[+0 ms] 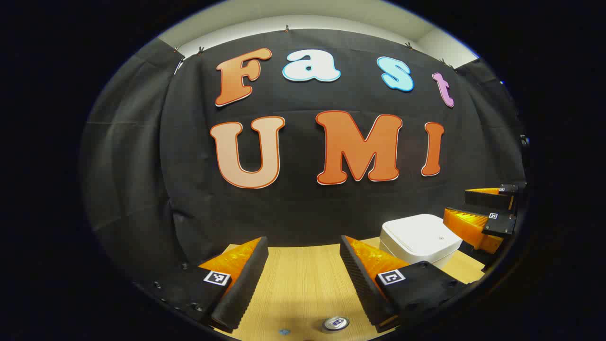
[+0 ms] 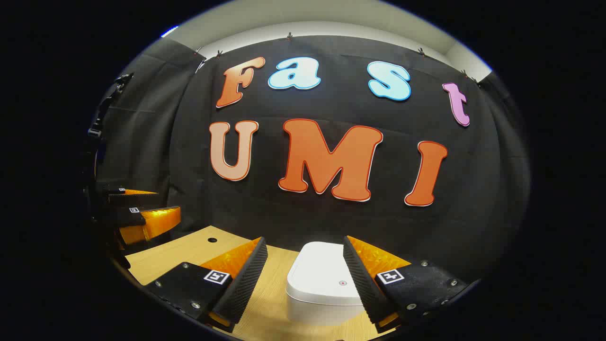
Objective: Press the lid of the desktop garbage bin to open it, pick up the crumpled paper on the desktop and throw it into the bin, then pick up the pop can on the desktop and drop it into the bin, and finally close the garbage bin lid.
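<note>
Left gripper view: one bin (image 1: 420, 238), one pop can (image 1: 335, 324), lid closed.

Both views face wall, sharing bin (image 1: 420, 237).

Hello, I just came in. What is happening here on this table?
A person holds a set of tongs in each hand above a wooden table. Both are open and hold nothing. The right tongs hang over the white bin, whose lid is down. The left tongs are above the can, which stands on the table.
</note>
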A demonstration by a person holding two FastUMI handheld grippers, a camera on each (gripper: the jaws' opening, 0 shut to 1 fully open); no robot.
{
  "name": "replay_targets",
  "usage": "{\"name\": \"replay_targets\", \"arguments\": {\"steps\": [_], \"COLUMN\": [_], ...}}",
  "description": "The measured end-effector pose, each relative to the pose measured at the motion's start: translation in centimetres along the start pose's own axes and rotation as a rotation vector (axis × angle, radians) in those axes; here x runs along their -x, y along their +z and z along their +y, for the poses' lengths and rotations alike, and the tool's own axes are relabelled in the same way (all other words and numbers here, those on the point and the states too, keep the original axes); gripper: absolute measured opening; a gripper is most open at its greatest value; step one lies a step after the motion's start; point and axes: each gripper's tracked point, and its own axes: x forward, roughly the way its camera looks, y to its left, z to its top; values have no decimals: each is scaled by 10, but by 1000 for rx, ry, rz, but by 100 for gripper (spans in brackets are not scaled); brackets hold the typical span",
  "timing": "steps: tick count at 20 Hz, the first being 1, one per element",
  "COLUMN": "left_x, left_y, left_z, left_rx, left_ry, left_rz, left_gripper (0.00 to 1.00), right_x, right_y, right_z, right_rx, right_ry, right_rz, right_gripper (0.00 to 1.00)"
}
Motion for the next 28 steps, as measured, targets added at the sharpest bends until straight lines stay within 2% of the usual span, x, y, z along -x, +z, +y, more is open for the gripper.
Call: {"name": "replay_targets", "arguments": {"steps": [15,20,28], "left_x": [2,4,4], "left_y": [2,-1,-8], "left_z": [11,18,20], "left_rx": [28,-6,0], "left_ry": [16,32,40], "left_rz": [8,8,26], "left_gripper": [97,97,97], "right_x": [4,4,-1], "right_y": [7,3,-3], "right_z": [0,-7,-22], "right_rx": [33,35,39], "right_ry": [1,-15,-38], "right_rz": [-24,-11,3], "right_gripper": [97,97,97]}}
